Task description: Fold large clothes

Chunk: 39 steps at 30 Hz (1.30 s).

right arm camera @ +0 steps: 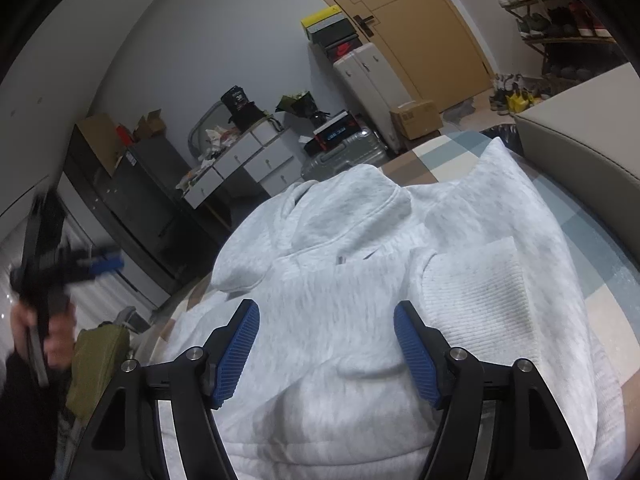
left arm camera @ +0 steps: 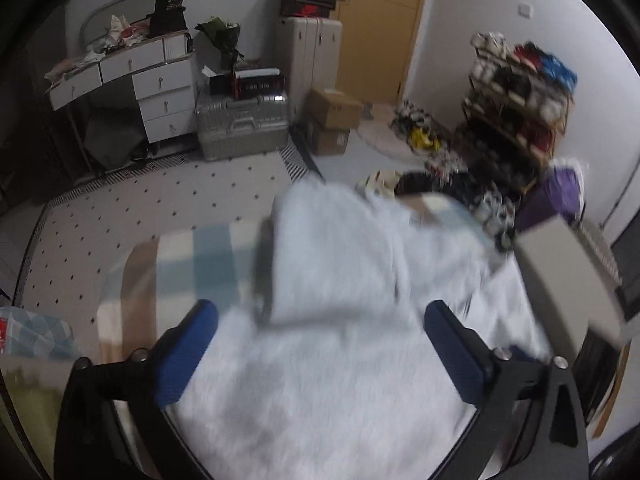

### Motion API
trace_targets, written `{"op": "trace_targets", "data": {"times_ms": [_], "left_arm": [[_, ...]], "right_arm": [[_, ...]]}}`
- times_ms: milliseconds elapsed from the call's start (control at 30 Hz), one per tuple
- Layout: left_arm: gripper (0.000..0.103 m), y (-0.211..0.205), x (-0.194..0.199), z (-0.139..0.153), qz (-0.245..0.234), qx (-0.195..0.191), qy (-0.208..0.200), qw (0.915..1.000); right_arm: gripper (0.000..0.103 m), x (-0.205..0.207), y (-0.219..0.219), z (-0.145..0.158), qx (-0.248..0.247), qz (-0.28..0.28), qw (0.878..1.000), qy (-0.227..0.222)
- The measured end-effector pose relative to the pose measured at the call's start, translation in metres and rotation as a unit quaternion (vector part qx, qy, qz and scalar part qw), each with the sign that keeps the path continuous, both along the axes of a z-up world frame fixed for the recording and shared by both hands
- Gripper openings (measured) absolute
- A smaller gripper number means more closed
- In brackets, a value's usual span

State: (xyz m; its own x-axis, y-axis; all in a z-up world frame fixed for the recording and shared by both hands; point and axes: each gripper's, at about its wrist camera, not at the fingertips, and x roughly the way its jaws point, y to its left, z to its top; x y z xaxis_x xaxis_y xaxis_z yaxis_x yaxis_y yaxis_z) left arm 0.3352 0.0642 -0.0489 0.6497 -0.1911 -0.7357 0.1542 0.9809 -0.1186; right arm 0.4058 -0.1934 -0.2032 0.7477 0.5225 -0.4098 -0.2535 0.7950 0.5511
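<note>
A light grey hoodie lies spread on a bed with a blue and beige checked sheet. Its hood points away from me, and a ribbed cuff is folded across the body on the right. My right gripper hovers low over the hoodie's middle, open, with nothing pinched between the blue pads. My left gripper is open wide above the blurred hoodie and holds nothing. In the right wrist view the left gripper shows blurred at the far left, raised off the bed in a hand.
A beige padded block borders the bed on the right. Beyond the bed stand a white dresser, silver suitcases, cardboard boxes, a shoe rack and a wooden door. An olive bag sits at the bed's left edge.
</note>
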Motion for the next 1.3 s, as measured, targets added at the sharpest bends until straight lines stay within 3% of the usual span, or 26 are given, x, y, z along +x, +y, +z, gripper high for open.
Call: {"op": "trace_targets", "data": {"times_ms": [100,233,400,500,533,600,633,700,733,800,833,933,1033,1133,1200,1300], "left_arm": [[0.102,-0.020,0.068,0.000,0.027,-0.002,0.028,0.9993],[0.102,-0.052,0.145,-0.028,0.063,0.034,0.077,0.9945],[0.101,-0.077,0.228,-0.085,0.079,0.098,0.146,0.9811],[0.101,-0.082,0.266,-0.127,0.103,0.160,0.198,0.9616],[0.101,-0.079,0.271,-0.128,0.115,0.165,0.203,0.9584],[0.101,-0.070,0.284,-0.135,0.127,0.145,0.201,0.9603],[0.098,-0.064,0.289,-0.141,0.136,0.140,0.200,0.9600],[0.076,-0.057,0.297,-0.151,0.131,0.119,0.219,0.9595],[0.049,-0.052,0.299,-0.161,0.118,0.096,0.237,0.9596],[0.038,-0.046,0.298,-0.168,0.108,0.066,0.249,0.9602],[0.025,-0.042,0.295,-0.166,0.106,0.055,0.246,0.9620],[0.015,-0.037,0.277,-0.144,0.091,0.057,0.218,0.9701],[0.011,-0.041,0.233,-0.094,0.054,0.074,0.134,0.9867],[0.010,-0.052,0.175,-0.047,-0.006,0.067,0.065,0.9956],[0.010,-0.060,0.119,-0.018,-0.055,0.062,0.029,0.9961],[0.010,-0.065,0.045,-0.002,-0.106,0.059,0.002,0.9926]], "right_arm": [[0.072,0.000,-0.004,-0.001,0.014,0.000,1.000,0.002],[0.072,0.000,-0.008,-0.002,0.027,-0.001,1.000,0.009],[0.072,-0.003,-0.001,0.001,0.015,0.003,1.000,0.016],[0.076,-0.004,0.004,0.001,0.012,0.015,1.000,0.019],[0.076,-0.003,0.004,0.001,0.015,0.018,1.000,0.021],[0.076,-0.004,0.004,0.000,0.019,0.020,0.999,0.025],[0.076,-0.003,0.003,-0.001,0.021,0.021,0.999,0.027],[0.076,-0.003,0.001,-0.002,0.029,0.023,0.999,0.030],[0.076,-0.003,0.001,-0.002,0.032,0.023,0.999,0.033],[0.076,-0.003,0.001,-0.003,0.033,0.024,0.999,0.035],[0.076,-0.003,0.001,-0.003,0.032,0.024,0.999,0.036],[0.076,-0.003,0.002,-0.003,0.032,0.023,0.999,0.036],[0.076,-0.003,0.003,-0.004,0.030,0.023,0.999,0.036],[0.076,-0.002,0.004,-0.004,0.024,0.023,0.999,0.036],[0.076,-0.003,0.005,-0.003,0.023,0.024,0.999,0.031],[0.076,-0.004,0.004,-0.001,0.031,0.031,0.999,0.023]]}}
